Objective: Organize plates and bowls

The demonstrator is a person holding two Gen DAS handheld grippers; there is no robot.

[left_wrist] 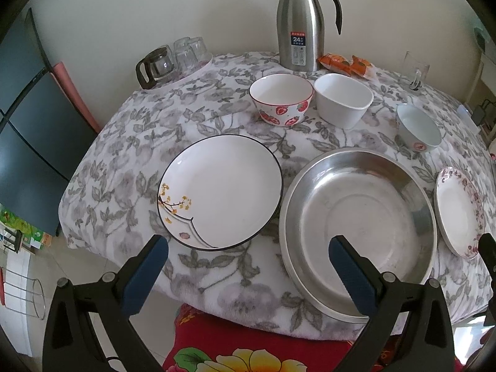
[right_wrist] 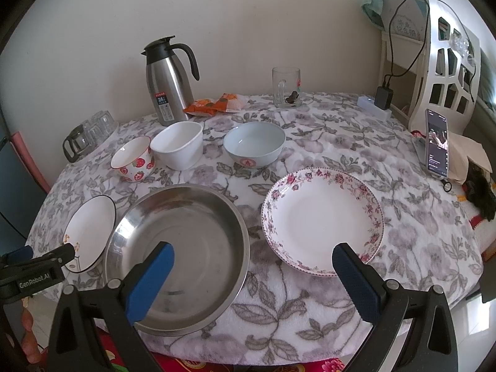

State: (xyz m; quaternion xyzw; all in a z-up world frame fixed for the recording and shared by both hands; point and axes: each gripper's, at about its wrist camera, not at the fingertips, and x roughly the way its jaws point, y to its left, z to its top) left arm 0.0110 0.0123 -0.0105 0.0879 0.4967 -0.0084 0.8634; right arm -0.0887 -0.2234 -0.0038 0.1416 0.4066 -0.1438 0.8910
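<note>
Both tools, left [left_wrist: 248,266] and right [right_wrist: 252,269], gape empty: nest each plate [left_wrist: 220,190] squarely into the steel basin [left_wrist: 359,226] near the counter's front edge.

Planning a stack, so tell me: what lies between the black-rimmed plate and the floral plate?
The steel basin sits between the black-rimmed plate and floral plate; both views show it.

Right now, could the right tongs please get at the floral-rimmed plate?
Probably yes: the right tongs are open, the floral-rimmed plate lies directly ahead, and nothing stands between them.
</note>
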